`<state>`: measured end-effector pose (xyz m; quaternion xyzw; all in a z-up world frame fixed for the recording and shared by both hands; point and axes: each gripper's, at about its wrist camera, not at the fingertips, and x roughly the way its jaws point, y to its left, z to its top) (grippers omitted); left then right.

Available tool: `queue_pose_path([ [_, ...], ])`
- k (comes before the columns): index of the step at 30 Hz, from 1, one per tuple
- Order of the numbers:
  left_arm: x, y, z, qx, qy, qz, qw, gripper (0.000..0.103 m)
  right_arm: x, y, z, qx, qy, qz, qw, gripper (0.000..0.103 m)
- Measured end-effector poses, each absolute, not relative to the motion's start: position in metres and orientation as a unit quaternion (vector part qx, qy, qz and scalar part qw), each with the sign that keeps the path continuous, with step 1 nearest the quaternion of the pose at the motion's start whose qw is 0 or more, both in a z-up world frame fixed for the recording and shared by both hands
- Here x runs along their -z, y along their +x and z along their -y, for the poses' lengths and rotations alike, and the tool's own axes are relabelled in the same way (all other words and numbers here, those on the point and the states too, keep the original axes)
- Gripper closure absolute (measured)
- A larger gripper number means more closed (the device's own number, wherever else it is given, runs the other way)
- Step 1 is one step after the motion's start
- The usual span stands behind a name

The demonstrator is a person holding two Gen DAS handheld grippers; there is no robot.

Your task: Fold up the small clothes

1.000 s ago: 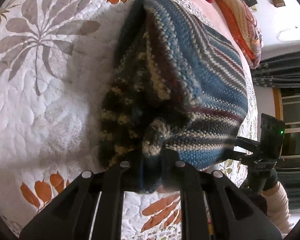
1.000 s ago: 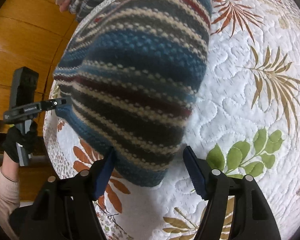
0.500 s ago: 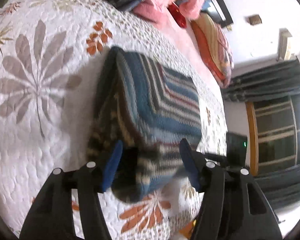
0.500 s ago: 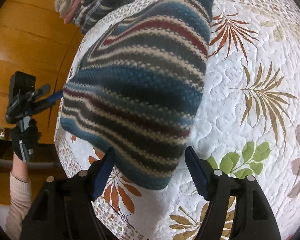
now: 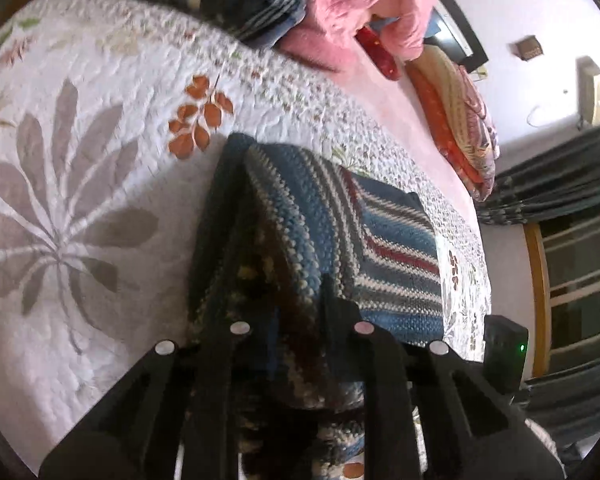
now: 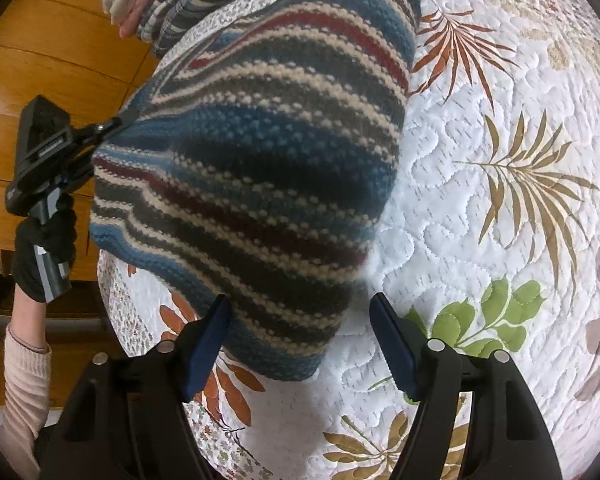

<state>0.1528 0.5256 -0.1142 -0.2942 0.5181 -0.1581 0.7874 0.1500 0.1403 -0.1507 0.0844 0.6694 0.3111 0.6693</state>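
1. Left wrist view alone shows pillows [image 5: 456,108] and curtains [image 5: 556,184], upper right.
2. Right wrist view alone shows the gloved hand [image 6: 44,252] at left, gripping the left gripper [image 6: 112,124].
3. Left gripper [image 5: 296,316] pinches the striped knit garment [image 5: 340,240] near the frame's bottom.
4. Right gripper [image 6: 300,340] gapes wide, the garment's [image 6: 252,168] edge between its fingers, on the quilt [image 6: 480,220].

Black right claw [image 6: 300,340] wears blue finger pads and silver screws; the left hand [image 6: 40,252] sports a black glove, pale pink ribbed sleeve [image 6: 22,392].
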Motion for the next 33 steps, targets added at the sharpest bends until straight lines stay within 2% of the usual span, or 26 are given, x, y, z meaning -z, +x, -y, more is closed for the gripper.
queue_pose_path([
  [4, 0.137, 0.151, -0.532, 0.142, -0.294, -0.542, 0.774, 0.088, 0.153, 0.149, -0.143, -0.311, 0.082, -0.67, 0.669, 0.031],
  [7, 0.136, 0.152, -0.532, 0.153, -0.298, -0.54, 0.772, 0.082, 0.152, 0.149, -0.141, -0.309, 0.083, -0.67, 0.67, 0.031],
  [9, 0.126, 0.152, -0.535, 0.159, -0.3, -0.533, 0.775, 0.072, 0.15, 0.151, -0.139, -0.309, 0.087, -0.668, 0.671, 0.031],
  [11, 0.12, 0.148, -0.537, 0.171, -0.311, -0.523, 0.775, 0.046, 0.143, 0.155, -0.136, -0.312, 0.102, -0.66, 0.676, 0.031],
  [13, 0.116, 0.146, -0.538, 0.184, -0.314, -0.521, 0.772, 0.034, 0.137, 0.16, -0.131, -0.317, 0.127, -0.652, 0.677, 0.031],
  [16, 0.12, 0.146, -0.536, 0.175, -0.301, -0.535, 0.77, 0.025, 0.13, 0.169, -0.125, -0.32, 0.156, -0.641, 0.68, 0.029],
  [22, 0.137, 0.154, -0.525, 0.17, -0.281, -0.563, 0.759, 0.023, 0.131, 0.183, -0.121, -0.325, 0.197, -0.628, 0.679, 0.025],
  [24, 0.143, 0.157, -0.52, 0.174, -0.281, -0.567, 0.755, 0.022, 0.135, 0.184, -0.122, -0.328, 0.214, -0.626, 0.674, 0.023],
  [26, 0.147, 0.162, -0.517, 0.175, -0.282, -0.563, 0.757, 0.016, 0.14, 0.189, -0.122, -0.326, 0.224, -0.624, 0.674, 0.017],
  [28, 0.149, 0.167, -0.513, 0.18, -0.276, -0.563, 0.758, 0.014, 0.145, 0.193, -0.12, -0.324, 0.235, -0.621, 0.674, 0.013],
  [33, 0.155, 0.18, -0.502, 0.189, -0.268, -0.566, 0.756, 0.013, 0.169, 0.211, -0.115, -0.321, 0.278, -0.626, 0.655, 0.009],
])
